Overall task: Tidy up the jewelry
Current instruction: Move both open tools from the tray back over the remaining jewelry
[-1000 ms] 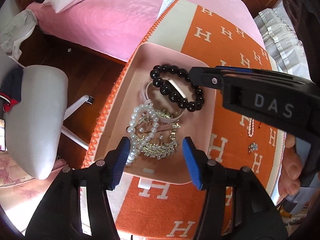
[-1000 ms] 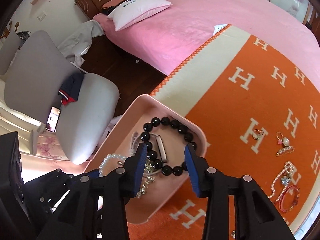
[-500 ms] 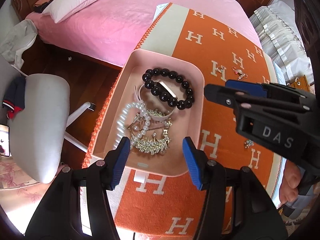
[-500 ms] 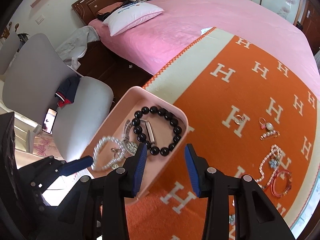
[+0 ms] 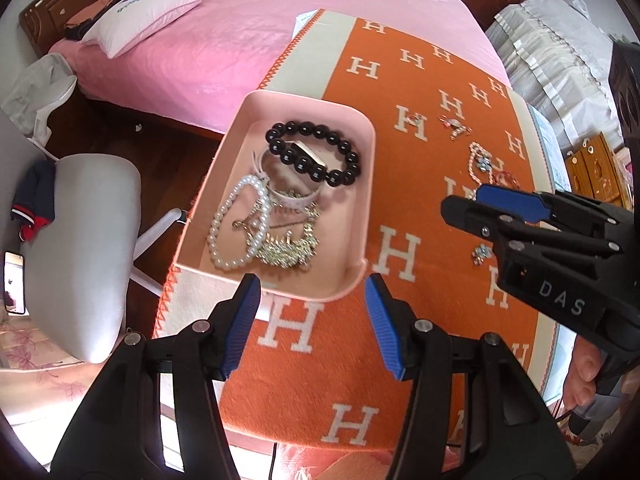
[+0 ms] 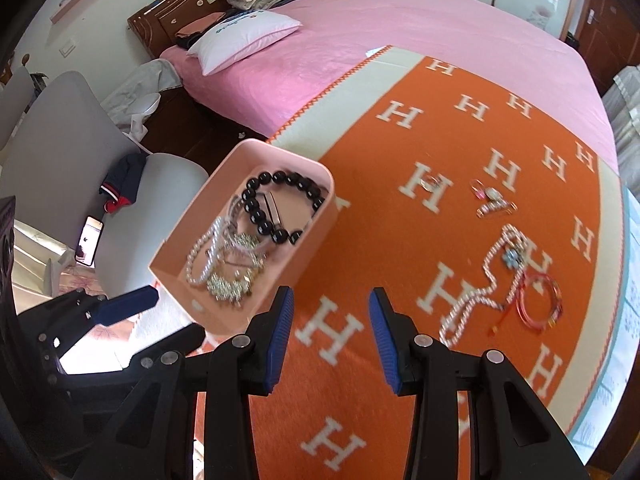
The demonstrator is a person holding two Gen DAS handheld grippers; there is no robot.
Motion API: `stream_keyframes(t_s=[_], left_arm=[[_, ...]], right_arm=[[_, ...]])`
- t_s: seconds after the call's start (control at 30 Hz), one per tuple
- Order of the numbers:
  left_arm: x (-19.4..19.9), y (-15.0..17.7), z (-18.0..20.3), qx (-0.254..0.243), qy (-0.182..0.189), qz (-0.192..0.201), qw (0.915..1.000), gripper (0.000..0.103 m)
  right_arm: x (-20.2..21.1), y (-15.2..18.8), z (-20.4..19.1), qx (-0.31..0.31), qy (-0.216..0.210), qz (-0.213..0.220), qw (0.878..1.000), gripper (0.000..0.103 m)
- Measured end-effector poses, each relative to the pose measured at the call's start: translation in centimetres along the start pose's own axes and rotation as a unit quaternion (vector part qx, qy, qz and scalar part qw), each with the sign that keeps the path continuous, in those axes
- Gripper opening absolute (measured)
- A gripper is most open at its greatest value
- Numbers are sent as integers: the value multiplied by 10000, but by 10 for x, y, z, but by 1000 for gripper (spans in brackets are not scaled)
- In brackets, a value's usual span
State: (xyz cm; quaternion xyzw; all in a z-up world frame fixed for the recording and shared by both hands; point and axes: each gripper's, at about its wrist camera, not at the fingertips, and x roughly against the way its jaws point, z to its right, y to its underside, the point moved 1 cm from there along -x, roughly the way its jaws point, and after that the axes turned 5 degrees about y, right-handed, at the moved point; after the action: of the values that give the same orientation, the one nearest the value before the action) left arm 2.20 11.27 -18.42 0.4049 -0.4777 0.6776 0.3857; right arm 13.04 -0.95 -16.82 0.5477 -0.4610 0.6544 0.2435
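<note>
A pink tray (image 5: 362, 136) sits at the left edge of an orange H-patterned cloth (image 5: 424, 216). It holds a black bead bracelet (image 5: 316, 152), a pearl strand (image 5: 236, 228) and gold pieces (image 5: 288, 248). The tray also shows in the right wrist view (image 6: 308, 236). Loose on the cloth lie a pearl necklace (image 6: 476, 296), a red bangle (image 6: 540, 300), a ring (image 6: 430, 182) and a brooch (image 6: 494, 200). My left gripper (image 5: 312, 320) is open and empty, just short of the tray. My right gripper (image 6: 330, 336) is open and empty, above the cloth right of the tray.
A pink bed (image 6: 360, 32) with a white pillow (image 6: 244, 40) lies beyond the cloth. A grey chair (image 5: 80, 240) stands left of the table edge. A small flower earring (image 5: 480, 254) lies on the cloth near the right gripper's body.
Both grippers have pulled back and up from the tray. The right gripper has swung right, away from above the black bracelet. The jewelry in the tray stays put.
</note>
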Motion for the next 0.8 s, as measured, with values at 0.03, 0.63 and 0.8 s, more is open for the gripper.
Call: stream_keyframes(t_s=[0.03, 0.63, 0.8], left_arm=[[1, 2, 3, -26, 7, 4, 10000, 52], [20, 40, 80, -854, 203, -16, 9961, 52], [23, 43, 106, -1142, 251, 2, 9931, 51]], right_arm=[[4, 7, 3, -28, 30, 7, 10000, 40], [66, 101, 63, -477, 499, 264, 9973, 40], [82, 120, 85, -714, 586, 366, 9951, 40]])
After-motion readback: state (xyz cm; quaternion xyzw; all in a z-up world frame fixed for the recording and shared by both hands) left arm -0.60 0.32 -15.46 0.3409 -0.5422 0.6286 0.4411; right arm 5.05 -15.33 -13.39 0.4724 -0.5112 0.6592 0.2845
